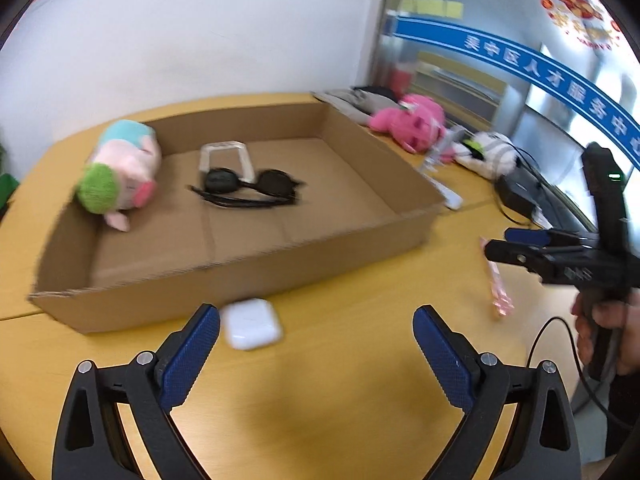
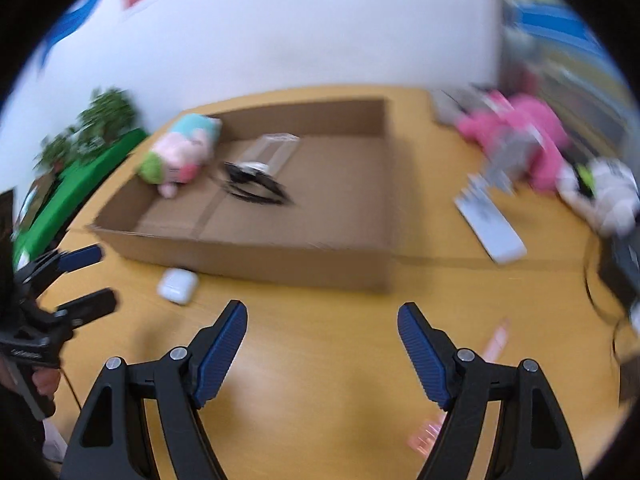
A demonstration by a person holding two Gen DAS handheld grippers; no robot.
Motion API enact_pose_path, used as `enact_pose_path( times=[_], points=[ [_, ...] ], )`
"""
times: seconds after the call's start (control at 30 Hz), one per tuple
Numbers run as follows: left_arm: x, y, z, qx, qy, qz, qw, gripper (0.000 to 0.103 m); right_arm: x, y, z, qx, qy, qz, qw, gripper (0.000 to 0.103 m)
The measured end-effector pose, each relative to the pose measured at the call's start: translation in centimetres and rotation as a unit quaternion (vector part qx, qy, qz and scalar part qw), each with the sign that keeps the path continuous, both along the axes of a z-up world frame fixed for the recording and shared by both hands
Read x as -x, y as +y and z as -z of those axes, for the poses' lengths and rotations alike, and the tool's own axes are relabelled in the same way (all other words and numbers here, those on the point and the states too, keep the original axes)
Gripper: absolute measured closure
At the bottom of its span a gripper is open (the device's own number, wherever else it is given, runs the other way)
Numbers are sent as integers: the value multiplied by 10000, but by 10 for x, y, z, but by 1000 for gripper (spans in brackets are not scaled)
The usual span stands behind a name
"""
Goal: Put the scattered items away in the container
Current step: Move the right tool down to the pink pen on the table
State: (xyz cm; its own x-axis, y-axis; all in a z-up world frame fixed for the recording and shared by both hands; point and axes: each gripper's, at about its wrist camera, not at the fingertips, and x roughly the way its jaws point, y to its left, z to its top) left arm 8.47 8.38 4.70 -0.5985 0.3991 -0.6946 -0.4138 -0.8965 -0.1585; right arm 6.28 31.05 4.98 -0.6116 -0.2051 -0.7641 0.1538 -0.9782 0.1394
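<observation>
Both tongs empty, spread wide. Left tongs [image 1: 316, 340] sit low over the desk [image 1: 340, 400], white earbud case [image 1: 252, 329] just beside its left finger, outside the cardboard box's [image 1: 240, 276] near wall, likely next pick. Right tongs [image 2: 322, 340] hover near the pink wrapped stick [image 2: 494, 344]. Plush pig [image 1: 120, 168] and sunglasses [image 1: 248, 188] already lie in the box.

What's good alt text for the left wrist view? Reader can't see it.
The open left gripper hangs over a yellow table, a white earbud case just ahead by its left finger. Behind sits a shallow cardboard box holding a pastel plush pig, black sunglasses and a clear stand. The right gripper is at right.
</observation>
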Motion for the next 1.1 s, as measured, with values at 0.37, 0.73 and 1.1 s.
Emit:
enact_pose_path(
  times=[0.37, 0.73, 1.1],
  points=[
    [-4, 110, 18, -135, -603, 1273, 9899, 4, 21, 100, 78, 275, -1042, 1049, 9886, 25],
    [5, 215, 51, 25, -1221, 2103, 9700, 18, 33, 113, 83, -170, -751, 1177, 9901, 58],
    [-2, 242, 67, 305, -1378, 2408, 9602, 78, 18, 109, 86, 371, -557, 1101, 9917, 87]
  ],
)
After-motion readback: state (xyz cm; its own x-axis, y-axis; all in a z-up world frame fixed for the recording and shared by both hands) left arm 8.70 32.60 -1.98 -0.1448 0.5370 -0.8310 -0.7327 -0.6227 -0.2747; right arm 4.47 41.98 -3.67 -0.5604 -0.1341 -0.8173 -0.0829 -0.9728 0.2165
